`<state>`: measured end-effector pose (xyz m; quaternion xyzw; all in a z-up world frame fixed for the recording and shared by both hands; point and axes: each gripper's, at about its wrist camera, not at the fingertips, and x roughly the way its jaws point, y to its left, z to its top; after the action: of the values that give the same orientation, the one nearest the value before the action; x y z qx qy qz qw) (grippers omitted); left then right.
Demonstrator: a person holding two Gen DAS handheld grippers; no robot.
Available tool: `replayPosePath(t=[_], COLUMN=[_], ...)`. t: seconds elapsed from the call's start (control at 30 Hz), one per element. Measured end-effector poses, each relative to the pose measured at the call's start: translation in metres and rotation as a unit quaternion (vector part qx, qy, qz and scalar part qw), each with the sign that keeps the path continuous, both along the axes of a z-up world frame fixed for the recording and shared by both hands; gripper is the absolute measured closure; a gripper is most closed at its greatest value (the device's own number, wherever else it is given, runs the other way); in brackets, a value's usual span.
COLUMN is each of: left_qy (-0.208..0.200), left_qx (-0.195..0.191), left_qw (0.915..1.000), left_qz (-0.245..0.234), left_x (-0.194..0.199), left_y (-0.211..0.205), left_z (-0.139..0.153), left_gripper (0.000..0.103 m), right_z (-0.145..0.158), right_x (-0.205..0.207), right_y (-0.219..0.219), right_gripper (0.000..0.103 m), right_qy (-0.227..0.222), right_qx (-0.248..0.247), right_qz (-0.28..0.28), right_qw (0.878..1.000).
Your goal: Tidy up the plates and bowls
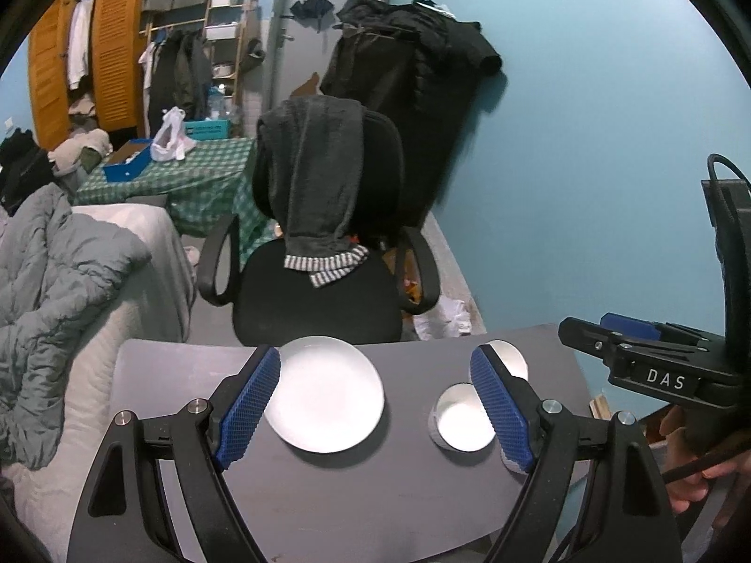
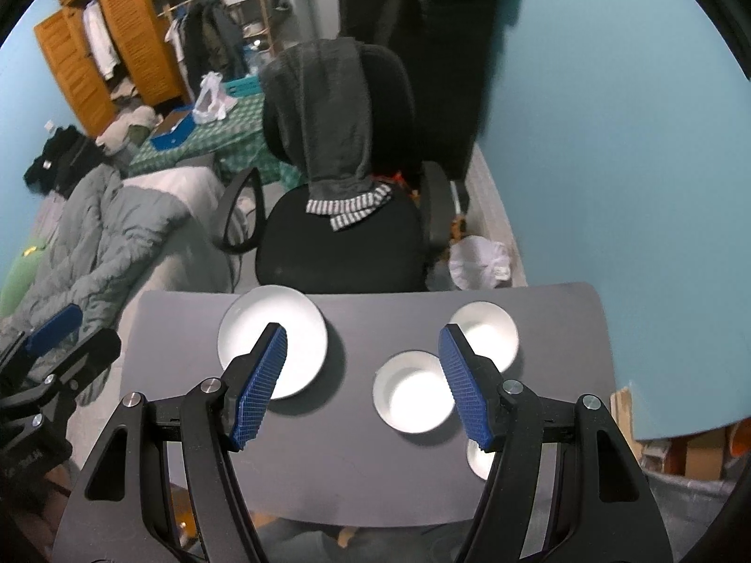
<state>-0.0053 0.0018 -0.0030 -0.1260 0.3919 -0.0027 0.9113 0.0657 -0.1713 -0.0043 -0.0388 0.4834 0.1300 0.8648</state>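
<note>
A white plate (image 1: 324,391) (image 2: 272,345) lies at the far left of the grey table (image 1: 328,492) (image 2: 352,460). A white bowl (image 1: 462,417) (image 2: 413,391) sits mid-right. A second bowl (image 1: 511,359) (image 2: 486,330) sits behind it near the far right corner. A third white dish (image 2: 478,460) shows partly behind my right finger, near the table's right side. My left gripper (image 1: 375,406) is open and empty, above the table over the plate and middle bowl. My right gripper (image 2: 364,382) is open and empty, above the same spot. It also shows in the left wrist view (image 1: 610,342).
A black office chair (image 1: 324,234) (image 2: 342,197) with a grey garment draped over it stands just beyond the table's far edge. A bed with a grey duvet (image 1: 61,281) lies left. The blue wall (image 1: 586,187) is close on the right.
</note>
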Motion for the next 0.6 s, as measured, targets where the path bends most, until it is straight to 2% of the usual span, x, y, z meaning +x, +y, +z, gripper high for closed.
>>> replayPosePath(t=[0.6], left_qy=[0.015], left_qx=[0.006], left_qw=[0.9957], left_qz=[-0.091], left_x=[0.026], left_y=[-0.081], left_z=[-0.002], left_gripper=[0.018], right_z=[-0.004], right_x=[-0.014], right_y=[-0.090], right_gripper=[0.037], right_qy=[0.013], right_qx=[0.003], right_qz=[-0.098], right_qw=[0.995])
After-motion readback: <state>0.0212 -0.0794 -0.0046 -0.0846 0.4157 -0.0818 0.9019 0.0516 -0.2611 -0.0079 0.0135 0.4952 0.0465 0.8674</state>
